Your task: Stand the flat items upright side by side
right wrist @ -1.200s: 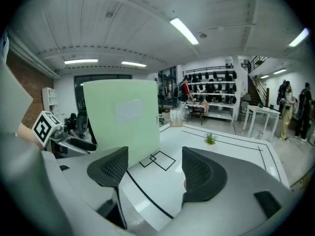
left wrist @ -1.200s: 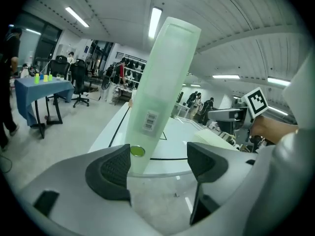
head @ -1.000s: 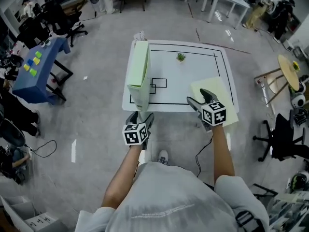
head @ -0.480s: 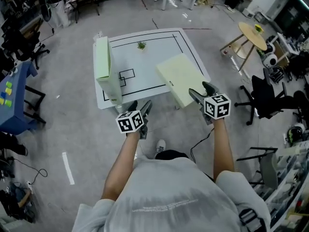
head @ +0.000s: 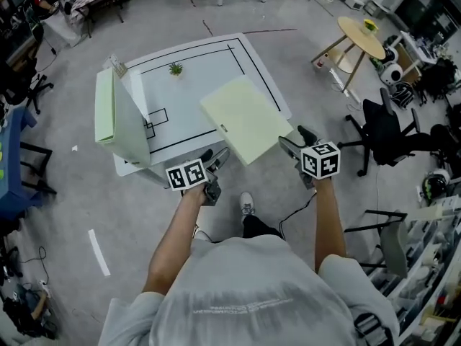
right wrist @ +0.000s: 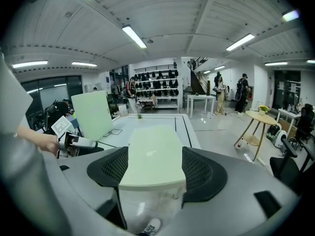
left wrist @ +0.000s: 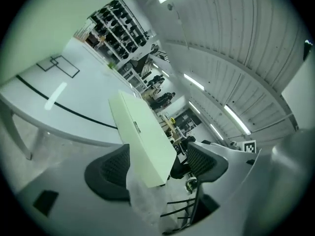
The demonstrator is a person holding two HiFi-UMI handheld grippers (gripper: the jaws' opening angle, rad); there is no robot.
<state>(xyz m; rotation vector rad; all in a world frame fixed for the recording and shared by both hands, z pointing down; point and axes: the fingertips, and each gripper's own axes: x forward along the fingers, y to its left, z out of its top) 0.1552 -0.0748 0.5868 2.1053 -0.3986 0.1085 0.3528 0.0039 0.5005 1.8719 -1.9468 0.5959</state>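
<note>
One pale green flat box (head: 115,117) stands upright at the left edge of the white table (head: 194,71). It also shows in the right gripper view (right wrist: 91,114). A second flat box (head: 241,117) lies flat at the table's near right corner and overhangs the edge. My right gripper (head: 294,137) is at its overhanging end. In the right gripper view this box (right wrist: 152,151) fills the gap between the wide-apart jaws of that gripper (right wrist: 155,154); contact is unclear. My left gripper (head: 215,153) is open by the table's front edge. Past its jaws (left wrist: 158,156) I see the flat box's near corner (left wrist: 140,136).
A small green plant (head: 175,68) sits at the table's far side. A round wooden side table (head: 364,38) and a black office chair (head: 382,132) stand to the right. A blue table (head: 6,143) is at the far left. Grey floor surrounds the white table.
The head view has swung round toward the table's right corner. My left gripper has left the foot of the upright box. Both grippers now sit by the flat box, which overhangs further.
</note>
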